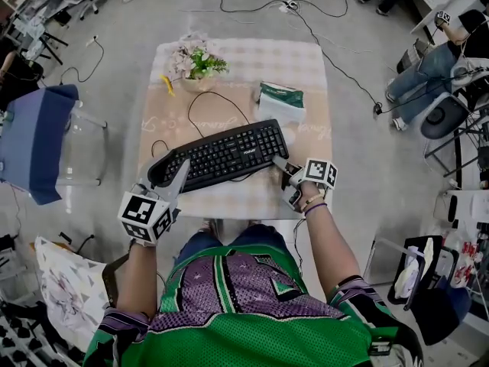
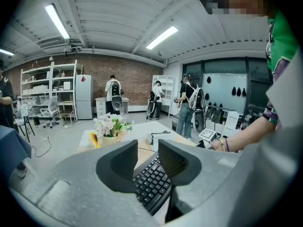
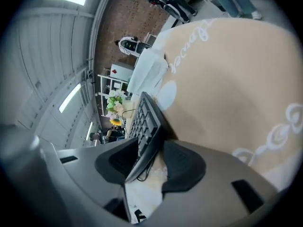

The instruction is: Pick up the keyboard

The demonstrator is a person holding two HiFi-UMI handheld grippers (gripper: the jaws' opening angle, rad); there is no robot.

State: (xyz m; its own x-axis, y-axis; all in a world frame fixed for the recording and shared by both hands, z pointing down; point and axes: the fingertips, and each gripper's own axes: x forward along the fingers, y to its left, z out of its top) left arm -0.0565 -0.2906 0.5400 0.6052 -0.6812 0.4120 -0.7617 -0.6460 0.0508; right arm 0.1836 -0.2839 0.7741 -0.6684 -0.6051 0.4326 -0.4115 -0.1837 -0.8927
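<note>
A black keyboard (image 1: pixel 225 153) lies slantwise on the cloth-covered table (image 1: pixel 252 60). My left gripper (image 1: pixel 170 176) is at its left end and my right gripper (image 1: pixel 281 168) at its right end. In the left gripper view the jaws (image 2: pixel 147 160) stand side by side and open, with the keys (image 2: pixel 151 183) showing through the gap just past them. In the right gripper view the keyboard (image 3: pixel 144 126) is seen edge-on, and its end runs in between the open jaws (image 3: pixel 152 150). It lies against one pad, with cloth and cable showing beside the other.
A pot of flowers (image 1: pixel 195 61) and a green-and-white packet (image 1: pixel 280 98) stand behind the keyboard, whose cable (image 1: pixel 206 102) loops across the cloth. A chair draped in blue (image 1: pixel 38 140) stands left of the table. Seated people (image 1: pixel 435 67) and a bin (image 1: pixel 420 274) are on the right.
</note>
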